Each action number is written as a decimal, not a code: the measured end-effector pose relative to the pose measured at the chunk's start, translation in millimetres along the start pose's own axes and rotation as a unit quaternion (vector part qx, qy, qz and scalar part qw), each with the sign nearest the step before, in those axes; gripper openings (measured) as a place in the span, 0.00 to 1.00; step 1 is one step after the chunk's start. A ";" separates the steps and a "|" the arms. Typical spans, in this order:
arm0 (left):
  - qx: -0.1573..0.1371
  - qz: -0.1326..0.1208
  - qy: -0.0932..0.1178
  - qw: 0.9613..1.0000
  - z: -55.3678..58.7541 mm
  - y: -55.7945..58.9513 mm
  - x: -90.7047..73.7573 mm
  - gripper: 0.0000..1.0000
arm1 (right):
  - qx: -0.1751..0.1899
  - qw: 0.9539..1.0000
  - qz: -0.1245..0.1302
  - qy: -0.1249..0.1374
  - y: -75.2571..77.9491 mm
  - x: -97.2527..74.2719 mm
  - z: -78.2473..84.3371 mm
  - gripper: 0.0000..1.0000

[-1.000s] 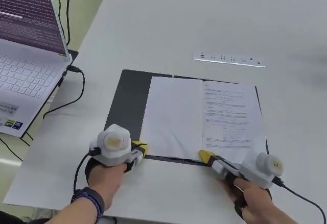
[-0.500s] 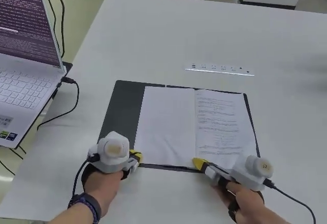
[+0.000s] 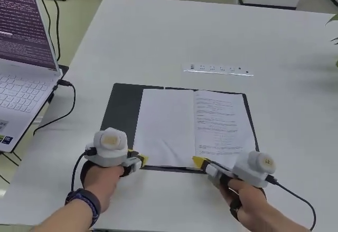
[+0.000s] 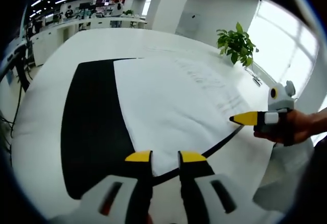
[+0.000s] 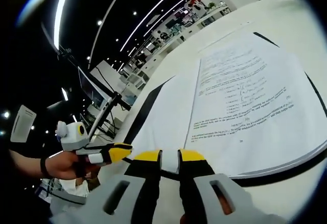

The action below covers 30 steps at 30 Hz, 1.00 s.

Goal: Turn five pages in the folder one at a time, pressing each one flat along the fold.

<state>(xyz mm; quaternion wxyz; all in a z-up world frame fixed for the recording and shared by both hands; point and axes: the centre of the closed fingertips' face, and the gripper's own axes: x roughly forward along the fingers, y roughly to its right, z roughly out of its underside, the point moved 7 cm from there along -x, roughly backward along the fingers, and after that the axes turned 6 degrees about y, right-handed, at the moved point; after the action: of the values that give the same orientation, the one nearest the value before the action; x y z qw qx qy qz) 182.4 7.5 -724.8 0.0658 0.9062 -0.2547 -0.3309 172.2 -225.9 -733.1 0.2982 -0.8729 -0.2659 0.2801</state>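
Observation:
The folder [image 3: 122, 110] lies open on the white table, its black inner cover bare at the left. A blank white page [image 3: 165, 126] lies flat left of the fold and a printed page [image 3: 222, 126] right of it. My left gripper [image 3: 138, 160] rests at the folder's near edge by the blank page's bottom left corner, jaws together, nothing held [image 4: 165, 157]. My right gripper [image 3: 199, 163] sits at the near edge just below the fold, its yellow tips together and empty [image 5: 169, 156]. Each gripper shows in the other's view: the right gripper [image 4: 245, 118], the left gripper [image 5: 115, 152].
An open laptop [image 3: 21, 68] stands at the left table edge, its black cable [image 3: 59, 110] trailing toward the folder. A flush socket strip [image 3: 217, 69] is set in the table beyond the folder. A potted plant [image 4: 236, 43] stands far off.
The head camera has shifted, so the folder sits a little more to the left in the picture. Both grippers keep their places at the folder's near edge. The pages lie as before.

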 end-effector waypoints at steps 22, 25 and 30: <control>0.066 0.008 0.055 0.996 -40.7 15.9 -50.5 0.49 | -0.072 0.996 0.022 0.054 29.4 -81.4 -52.5 0.40; 0.072 0.010 0.062 0.995 -44.4 18.4 -58.2 0.50 | -0.092 0.994 0.026 0.054 31.4 -90.6 -56.8 0.43; 0.082 0.010 0.069 0.994 -50.3 23.6 -71.1 0.54 | -0.121 0.991 0.027 0.047 27.6 -102.9 -59.8 0.47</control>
<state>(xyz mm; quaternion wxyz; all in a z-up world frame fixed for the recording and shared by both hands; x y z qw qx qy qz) 158.0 20.5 -638.8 0.0118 0.9268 -0.2850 -0.2445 146.8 -331.8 -677.9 0.1949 -0.9215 -0.2604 0.2124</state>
